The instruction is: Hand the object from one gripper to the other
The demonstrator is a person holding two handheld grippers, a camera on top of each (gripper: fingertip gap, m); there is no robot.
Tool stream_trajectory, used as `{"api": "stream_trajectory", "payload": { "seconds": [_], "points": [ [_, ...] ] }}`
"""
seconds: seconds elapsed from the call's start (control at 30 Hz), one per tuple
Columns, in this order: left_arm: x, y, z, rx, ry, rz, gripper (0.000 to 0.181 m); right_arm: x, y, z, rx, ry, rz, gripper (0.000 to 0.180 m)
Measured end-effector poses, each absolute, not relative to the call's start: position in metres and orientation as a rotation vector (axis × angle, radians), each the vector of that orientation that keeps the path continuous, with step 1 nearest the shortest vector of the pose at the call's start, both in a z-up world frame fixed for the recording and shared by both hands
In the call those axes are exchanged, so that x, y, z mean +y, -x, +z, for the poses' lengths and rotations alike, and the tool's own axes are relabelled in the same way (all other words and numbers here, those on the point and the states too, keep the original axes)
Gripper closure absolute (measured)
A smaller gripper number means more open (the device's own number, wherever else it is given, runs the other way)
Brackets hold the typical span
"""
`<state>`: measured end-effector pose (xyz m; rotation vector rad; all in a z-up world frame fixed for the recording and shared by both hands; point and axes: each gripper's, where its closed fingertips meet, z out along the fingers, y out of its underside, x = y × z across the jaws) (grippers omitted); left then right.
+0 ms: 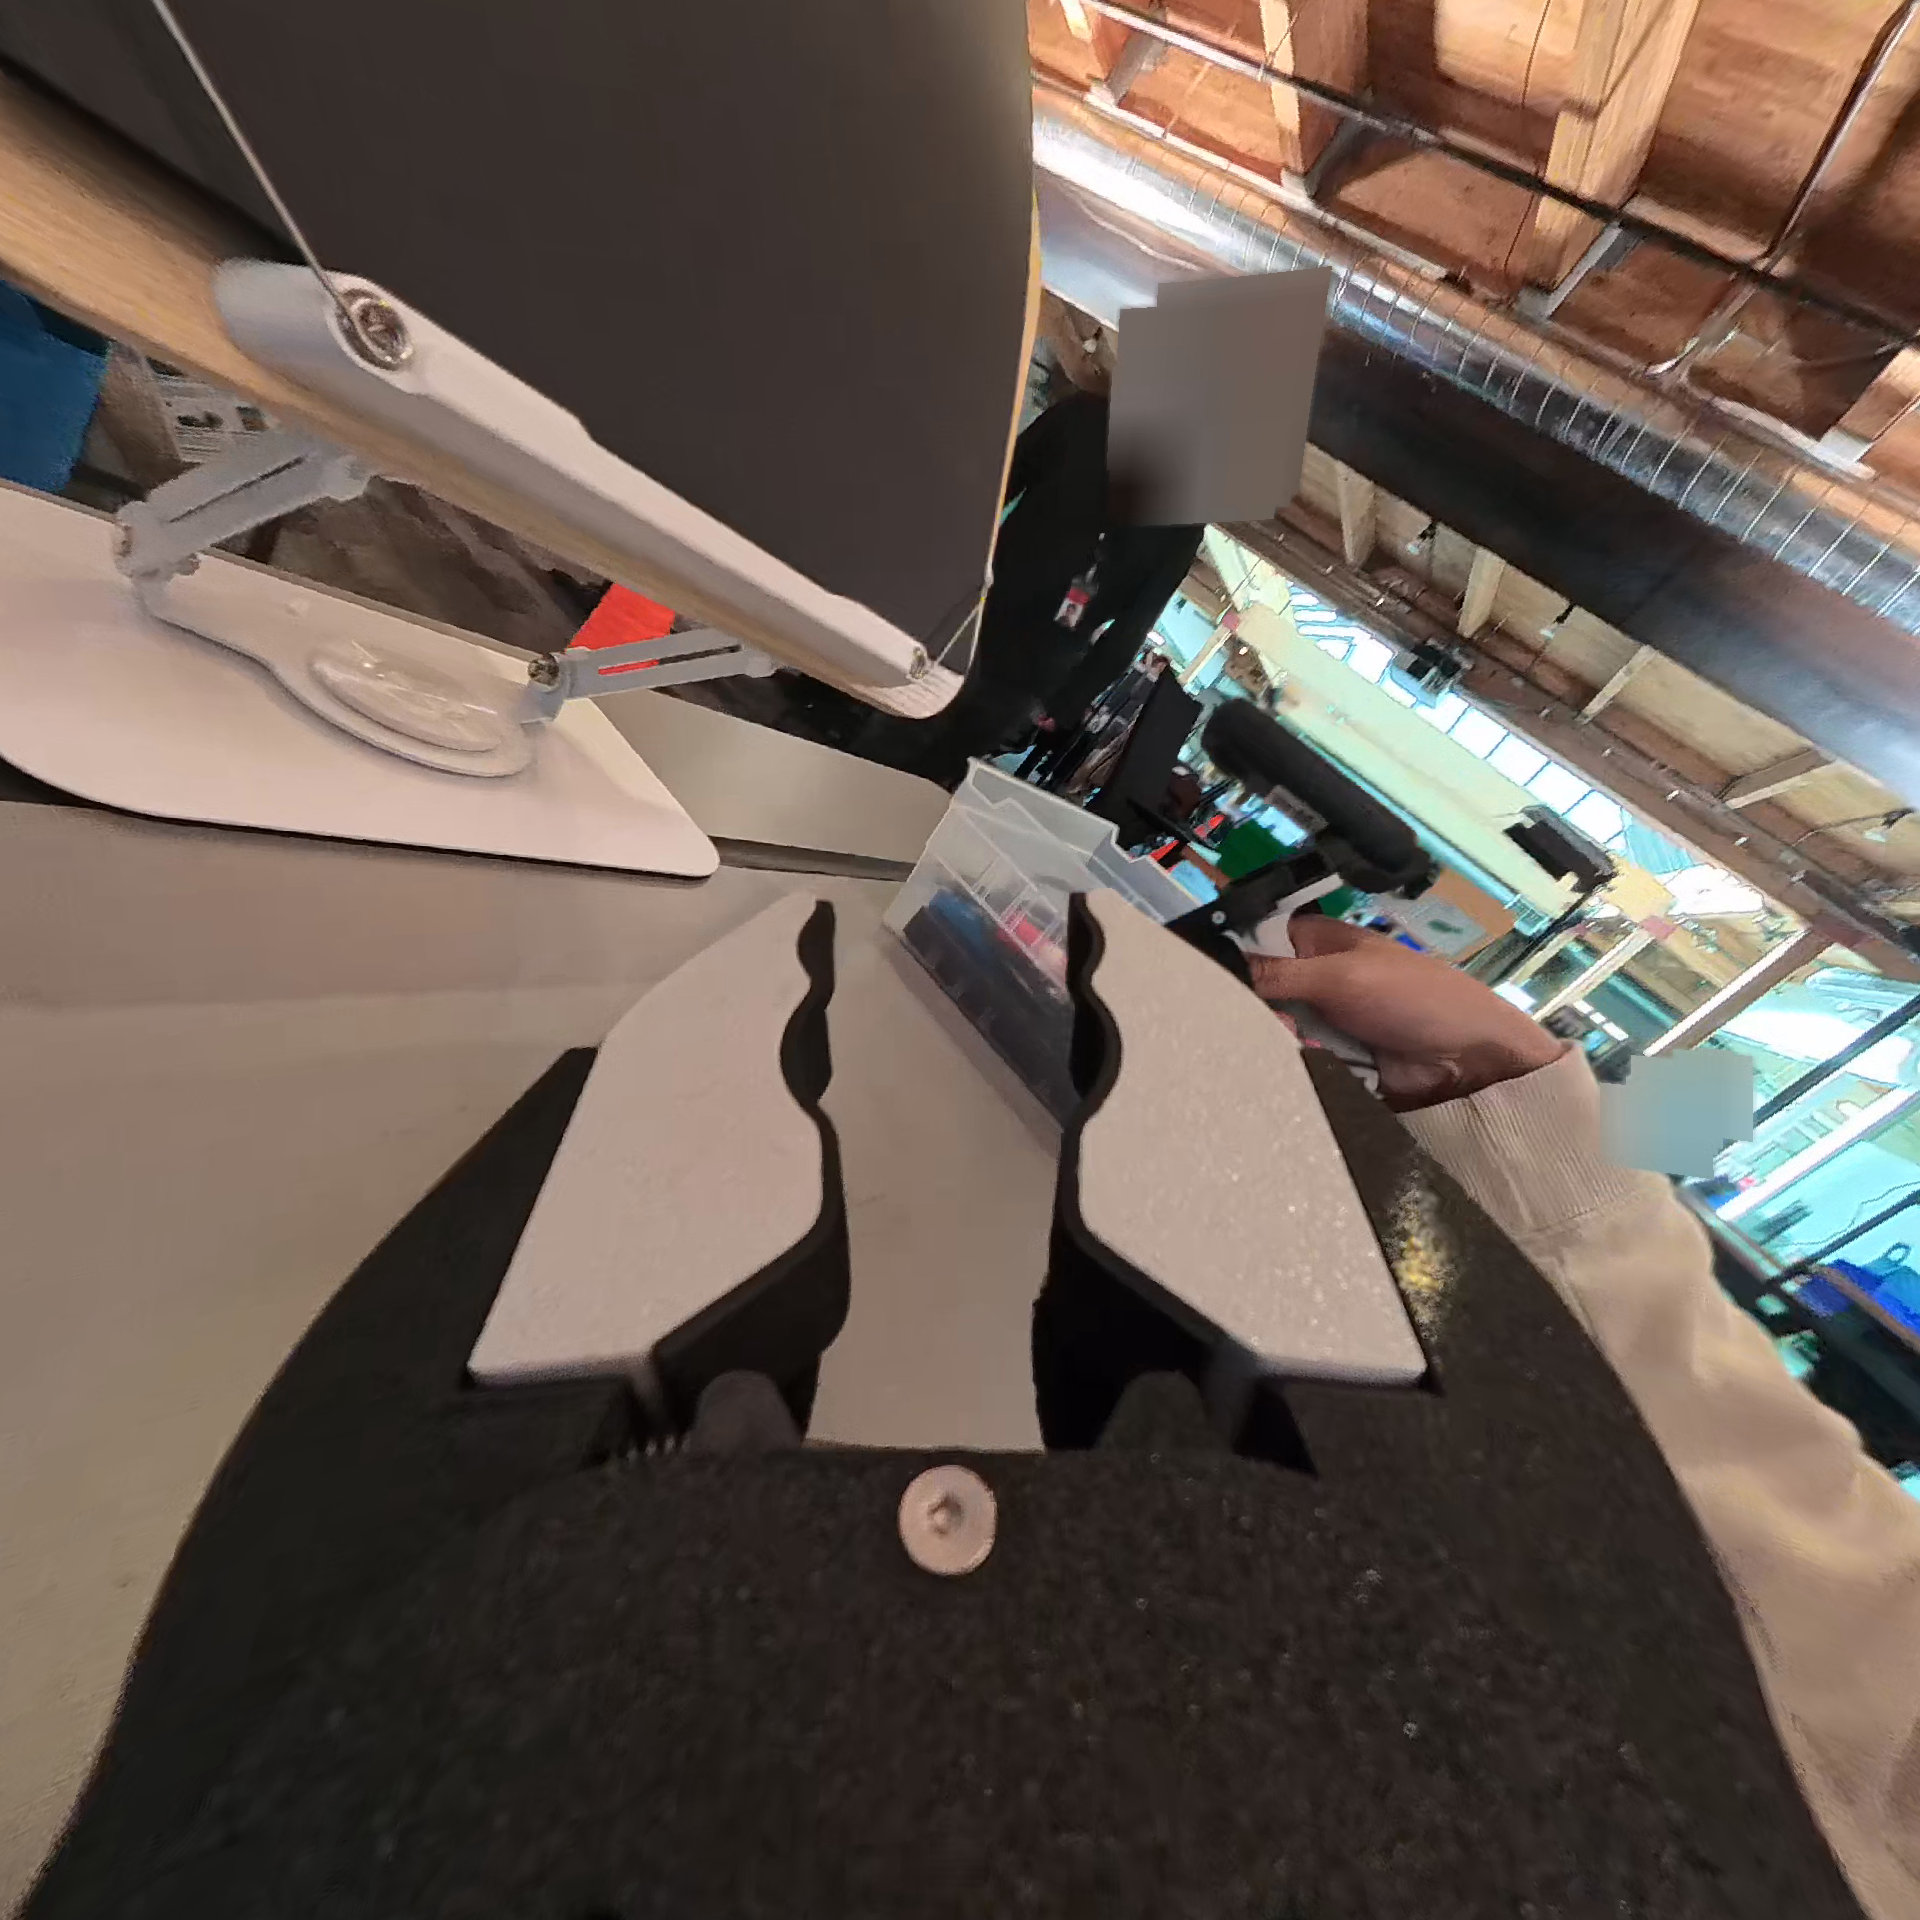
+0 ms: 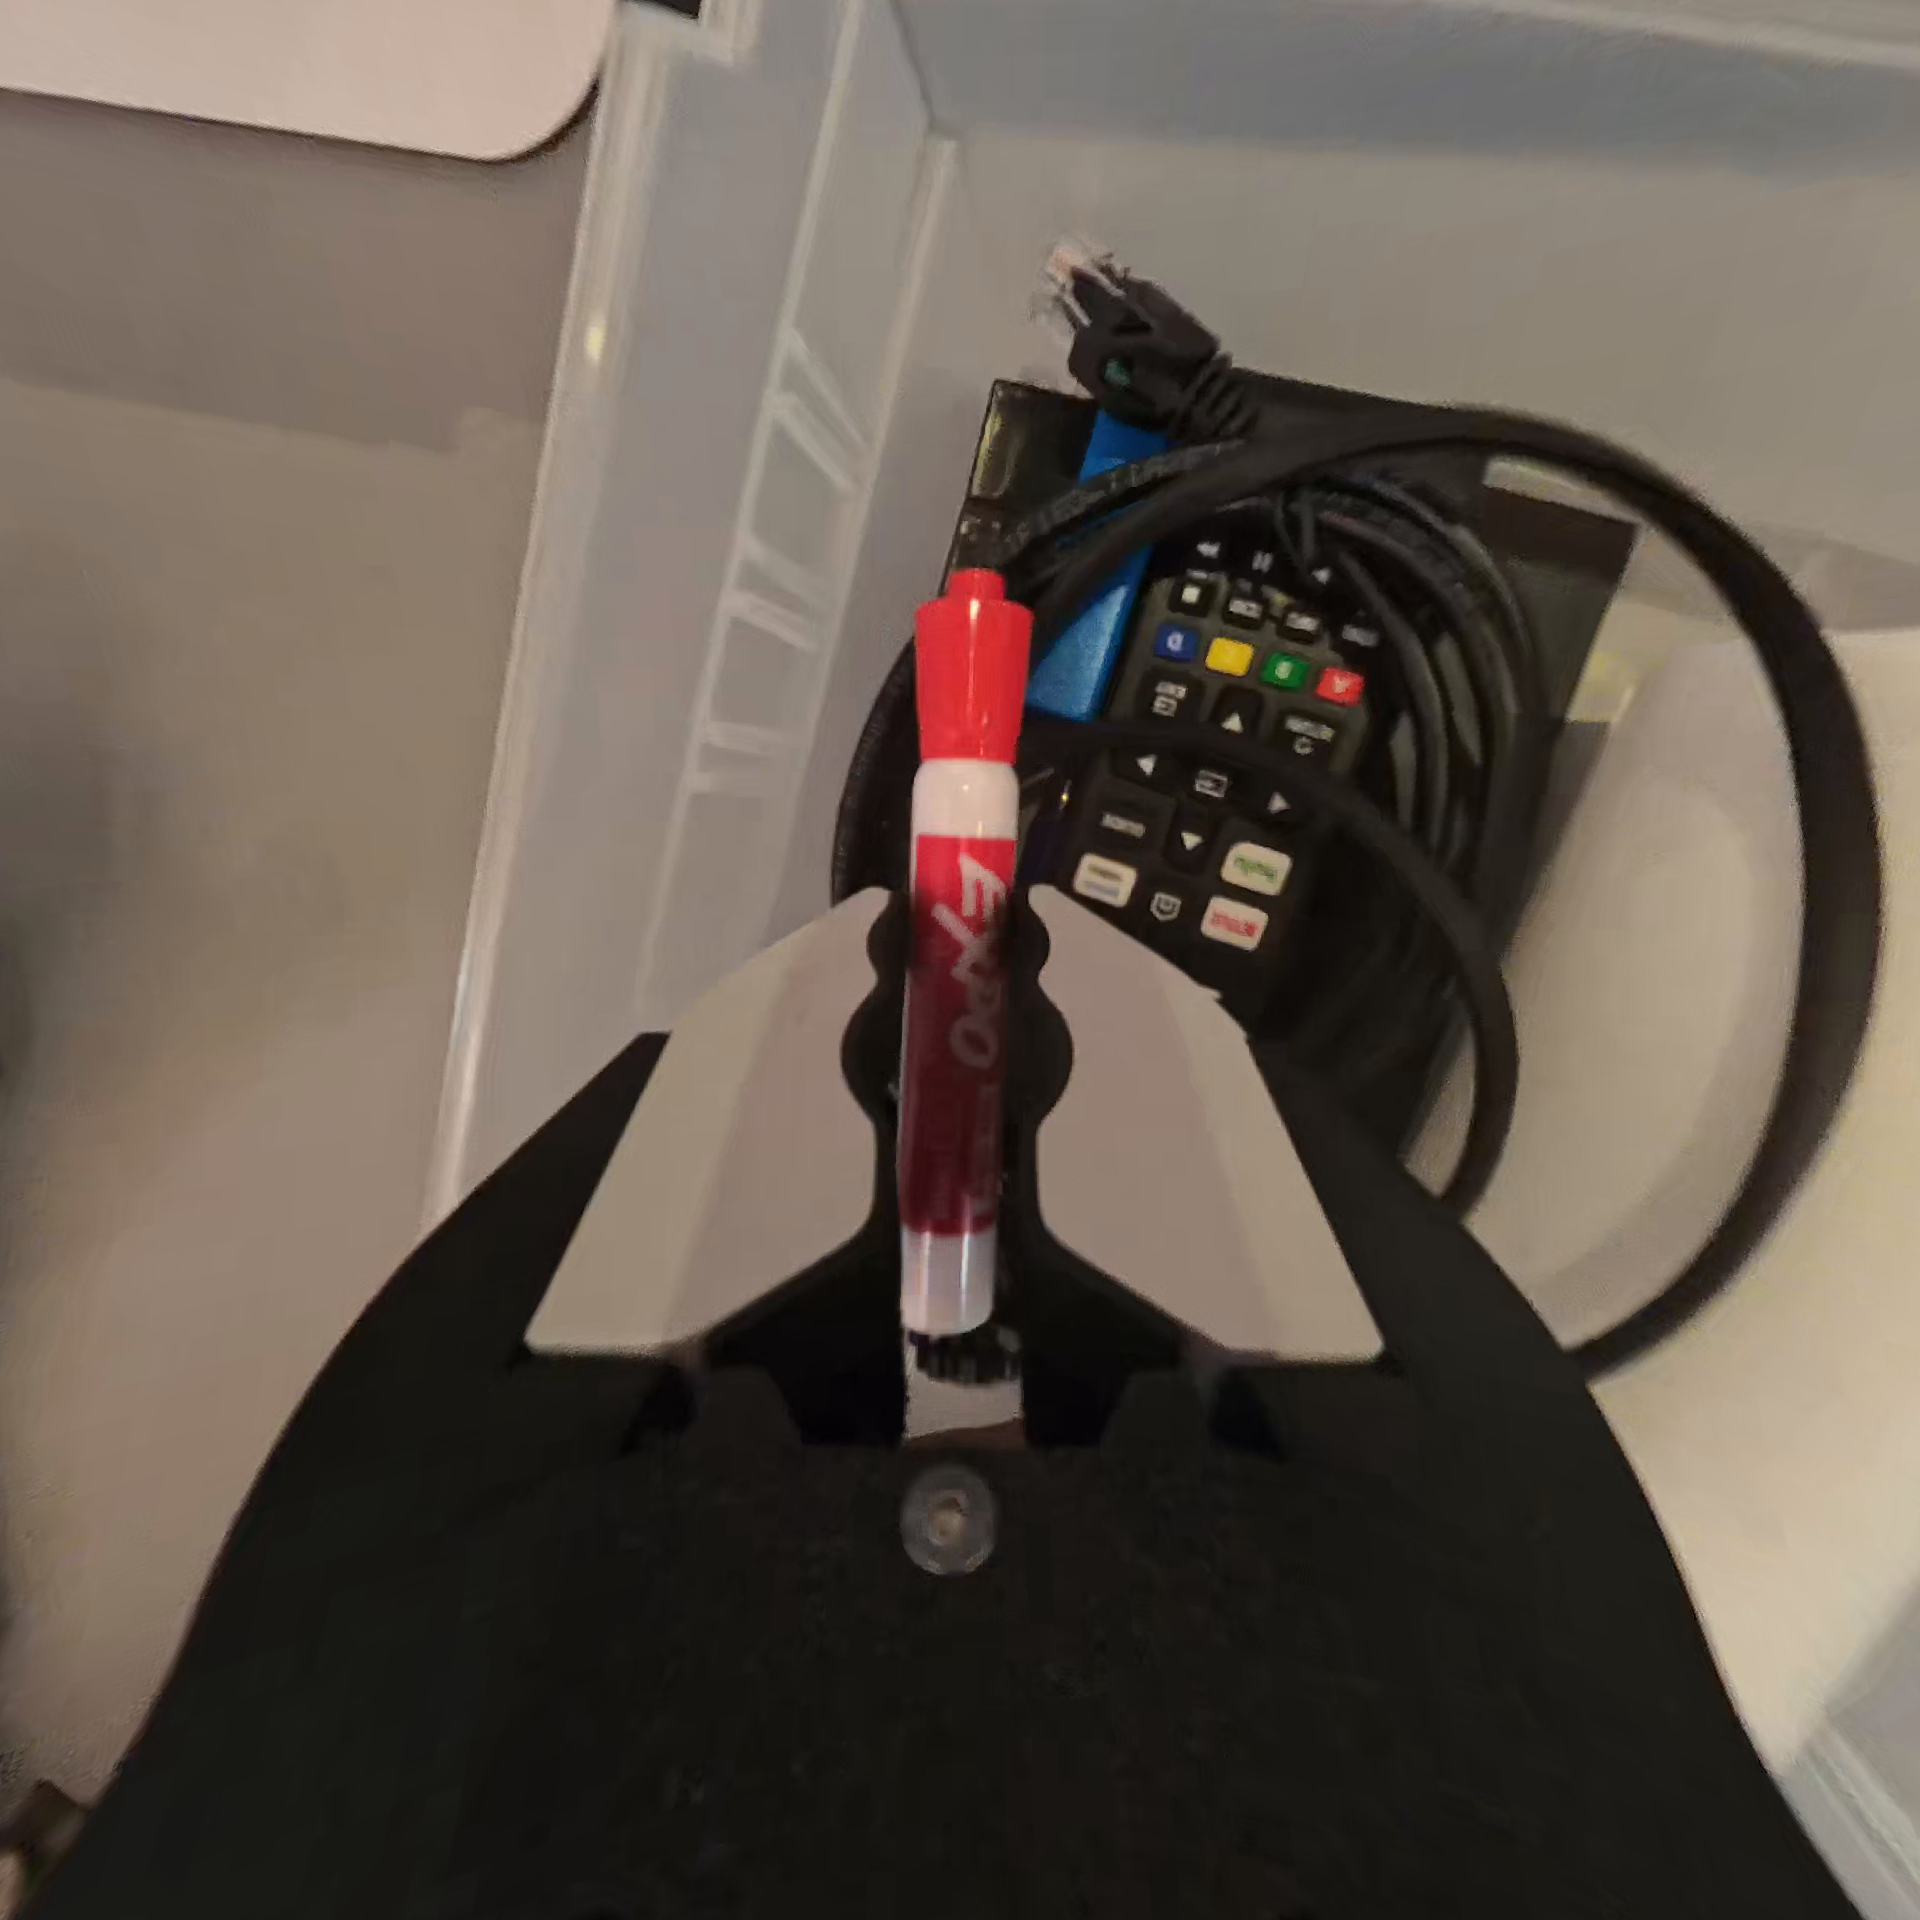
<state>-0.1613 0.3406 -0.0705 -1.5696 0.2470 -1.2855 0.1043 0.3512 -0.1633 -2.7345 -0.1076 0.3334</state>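
marker [image 2: 961,935] | red cap on, white-and-red barrel | lengthwise between right tool's fingers, cap forward, above clear bin

Bright, even indoor light in both wide-angle views, with motion blur and strong bending at the edges.

In the left wrist view, daylight pours through the far windows [image 1: 1538,790] at right and washes them out, while the dark panel [image 1: 623,312] above stays flat and unlit; the ceiling beams [image 1: 1558,135] curve with the lens and smear slightly. The grey tabletop [image 1: 208,1039] is softly lit with only faint shadow. In the right wrist view the clear bin wall [image 2: 727,520] and the black cable [image 2: 1766,727] are streaked by motion blur, the red marker [image 2: 961,935] is soft-edged with a small glint on its cap, and the near black body falls into shadow.
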Motion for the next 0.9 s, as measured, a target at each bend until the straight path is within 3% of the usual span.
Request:
{"api": "stream_trajectory", "payload": {
  "seconds": [0.1,0.2,0.4,0.5,0.7,0.83,0.9],
  "points": [
    [0.339,0.154,-0.076,0.312,1.610,-1.204,0.139,0.357,-0.108,-0.164,-0.127,2.713,0.270,0.155],
    [0.337,0.144,-0.084,0.387,1.668,-1.107,0.138,0.349,-0.107,-0.140,-0.182,2.695,0.302,0.126],
    [0.322,0.123,-0.073,0.564,1.711,-0.889,0.135,0.315,-0.078,0.024,-0.348,2.071,0.271,0.134],
    [0.305,0.114,-0.044,0.692,1.732,-0.840,0.130,0.289,-0.011,0.066,-0.470,1.687,0.490,0.132],
    [0.272,0.169,0.020,0.855,1.801,-0.648,0.127,0.200,0.097,-0.065,-0.603,1.778,0.971,0.131],
    [0.300,0.299,0.006,0.620,1.973,-0.299,0.132,0.161,0.104,-0.081,-0.659,1.710,0.757,0.133],
    [0.317,0.356,-0.021,0.399,2.115,-0.313,0.123,0.148,0.102,-0.078,-0.653,1.707,0.596,0.137]
  ]
}}
